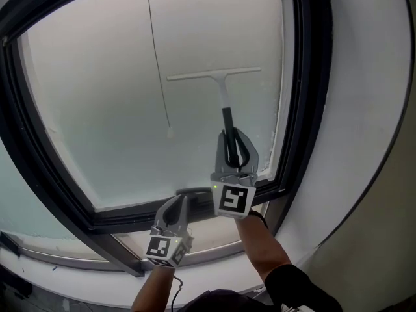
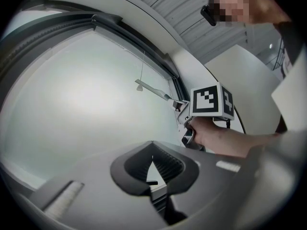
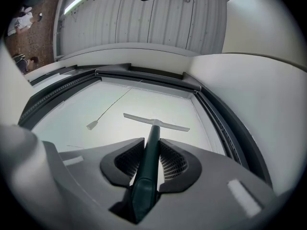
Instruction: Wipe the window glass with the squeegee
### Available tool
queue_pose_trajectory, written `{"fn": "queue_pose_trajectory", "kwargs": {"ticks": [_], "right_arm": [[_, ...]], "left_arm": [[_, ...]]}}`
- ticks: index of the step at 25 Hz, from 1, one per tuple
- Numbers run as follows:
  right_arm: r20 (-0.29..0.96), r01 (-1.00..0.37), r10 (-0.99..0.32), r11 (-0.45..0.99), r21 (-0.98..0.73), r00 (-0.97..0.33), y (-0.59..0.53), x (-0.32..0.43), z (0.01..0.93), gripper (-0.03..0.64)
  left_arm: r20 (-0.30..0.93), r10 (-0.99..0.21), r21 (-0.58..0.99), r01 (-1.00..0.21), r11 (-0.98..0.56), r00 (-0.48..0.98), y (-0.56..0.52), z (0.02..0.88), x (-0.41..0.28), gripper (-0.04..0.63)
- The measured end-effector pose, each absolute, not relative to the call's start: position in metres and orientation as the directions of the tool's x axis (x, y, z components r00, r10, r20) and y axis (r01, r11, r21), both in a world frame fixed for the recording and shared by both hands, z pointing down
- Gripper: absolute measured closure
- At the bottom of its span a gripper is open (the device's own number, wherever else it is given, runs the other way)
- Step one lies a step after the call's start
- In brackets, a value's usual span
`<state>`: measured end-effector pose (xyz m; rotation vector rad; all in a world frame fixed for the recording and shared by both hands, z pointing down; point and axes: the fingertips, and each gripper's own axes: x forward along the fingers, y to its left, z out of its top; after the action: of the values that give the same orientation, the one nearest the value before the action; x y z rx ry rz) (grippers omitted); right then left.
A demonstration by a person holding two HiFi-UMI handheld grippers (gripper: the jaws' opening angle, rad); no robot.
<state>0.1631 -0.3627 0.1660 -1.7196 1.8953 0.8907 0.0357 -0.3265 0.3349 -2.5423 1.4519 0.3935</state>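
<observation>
Frosted window glass (image 1: pixel 97 96) fills a dark frame (image 1: pixel 307 77) as the right gripper (image 1: pixel 232 138) clamps its jaws on the dark handle of the squeegee (image 1: pixel 214 76), whose pale blade lies level against the upper pane. The left gripper (image 1: pixel 180 201), jaws together and empty, hovers near the lower frame. A thin cord (image 1: pixel 158 57) hangs left of the blade.

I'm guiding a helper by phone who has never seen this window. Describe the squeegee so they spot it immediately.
Start at the big dark-framed window glass. Toward its right side, a pale T-shaped squeegee shows against the pane, blade on top, its dark handle clamped in the right gripper. Unlike the thin cord hanging to its left, it has a wide straight crossbar.
</observation>
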Motion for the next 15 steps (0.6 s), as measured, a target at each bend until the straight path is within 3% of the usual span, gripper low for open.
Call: {"fn": "queue_pose_trajectory", "kwargs": {"ticks": [15], "right_arm": [[-0.662, -0.984, -0.735, 0.040, 0.172, -0.146, -0.360, 0.165, 0.193, 0.518]], "left_arm": [[-0.296, -0.815, -0.016, -0.856, -0.516, 0.497, -0.325, 0.348, 0.046, 0.597]]}}
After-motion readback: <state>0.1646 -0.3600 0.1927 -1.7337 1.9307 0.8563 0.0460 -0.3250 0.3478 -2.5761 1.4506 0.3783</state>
